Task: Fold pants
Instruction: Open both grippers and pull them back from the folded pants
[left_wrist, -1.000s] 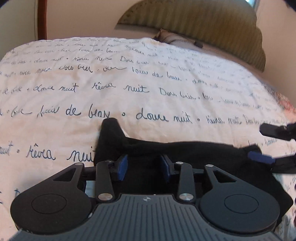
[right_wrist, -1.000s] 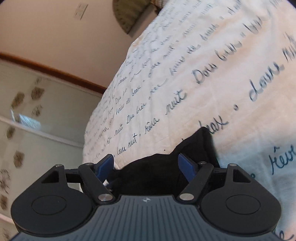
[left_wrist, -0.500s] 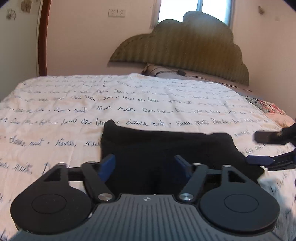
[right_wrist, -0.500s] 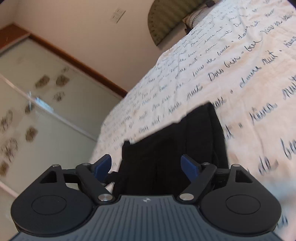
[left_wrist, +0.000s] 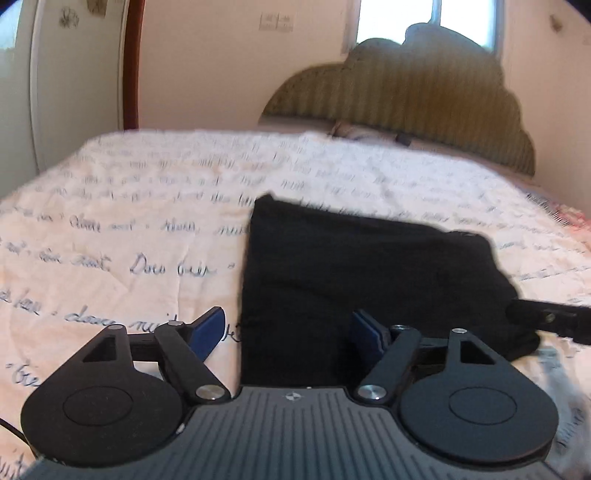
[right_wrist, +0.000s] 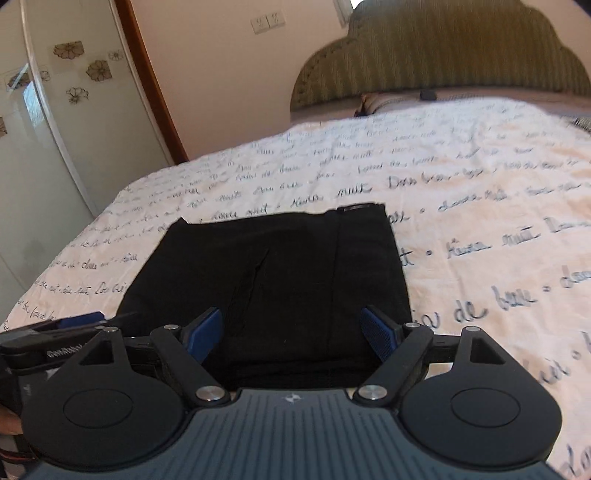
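The black pants (left_wrist: 354, 273) lie folded into a flat rectangle on the white bedspread with blue script (left_wrist: 140, 221); they also show in the right wrist view (right_wrist: 280, 273). My left gripper (left_wrist: 288, 332) is open and empty, above the near left edge of the pants. My right gripper (right_wrist: 293, 332) is open and empty, above the near edge of the pants. The right gripper's fingers (left_wrist: 546, 317) enter the left wrist view at the right; the left gripper's fingers (right_wrist: 70, 326) show at the left of the right wrist view.
An olive padded headboard (right_wrist: 443, 55) and a pillow (right_wrist: 391, 99) stand at the far end of the bed. A glass wardrobe door with flower decals (right_wrist: 55, 110) stands left of the bed. The bedspread (right_wrist: 480, 206) stretches wide around the pants.
Both grippers have pulled back and up from the pants; the left one opened wider. The pants now lie flat as a rectangle. Both views swung toward the headboard.
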